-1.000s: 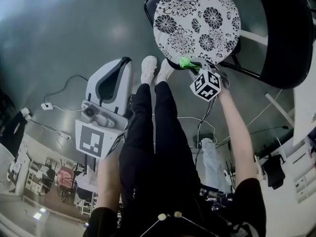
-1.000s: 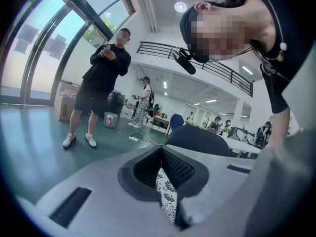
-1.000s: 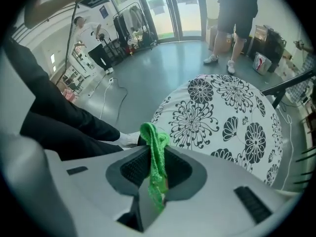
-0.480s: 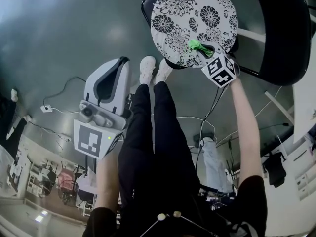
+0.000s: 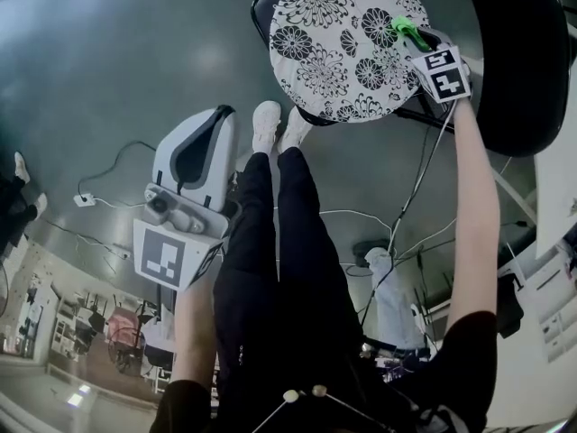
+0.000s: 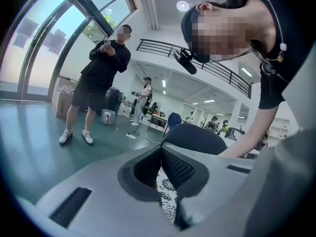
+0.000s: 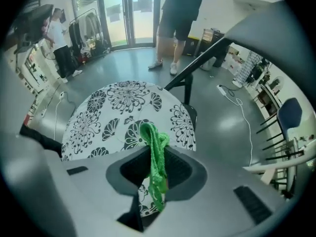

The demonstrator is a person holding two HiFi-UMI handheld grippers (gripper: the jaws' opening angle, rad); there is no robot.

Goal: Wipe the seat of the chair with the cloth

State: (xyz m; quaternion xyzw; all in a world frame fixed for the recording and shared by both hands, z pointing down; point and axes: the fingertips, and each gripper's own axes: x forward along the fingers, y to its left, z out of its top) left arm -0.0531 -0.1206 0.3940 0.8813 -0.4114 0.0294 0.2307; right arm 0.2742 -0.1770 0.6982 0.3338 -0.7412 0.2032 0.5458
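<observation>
Right gripper (image 5: 417, 43) clenched on the green cloth (image 5: 403, 30). In the right gripper view the cloth (image 7: 156, 154) is a bunched strip pinched between the two jaws, with a loop poking out past the tips and a tail hanging back toward the camera. The cloth end is at the chair seat (image 5: 329, 48), near the edge of the seat closest to this gripper; can't tell if it is pressed flat on it. The seat is round, white with black flower print, and lies just ahead of and below the right gripper (image 7: 155, 169), spreading away from its tips (image 7: 111, 110). The black backrest (image 5: 516, 61) is off to this gripper's right side.

Left gripper (image 5: 207, 142) is closed and holds nothing: its jaws meet at the tips, no object between them (image 6: 161, 154). A sliver of the flowered seat shows through the slit behind the tips. It sits low beside the person's legs (image 5: 279, 242), well apart from the seat and the cloth. Ahead of its tips is the dark backrest (image 6: 195, 137); further off, a standing person (image 6: 98, 78) on the floor (image 6: 44, 127).
</observation>
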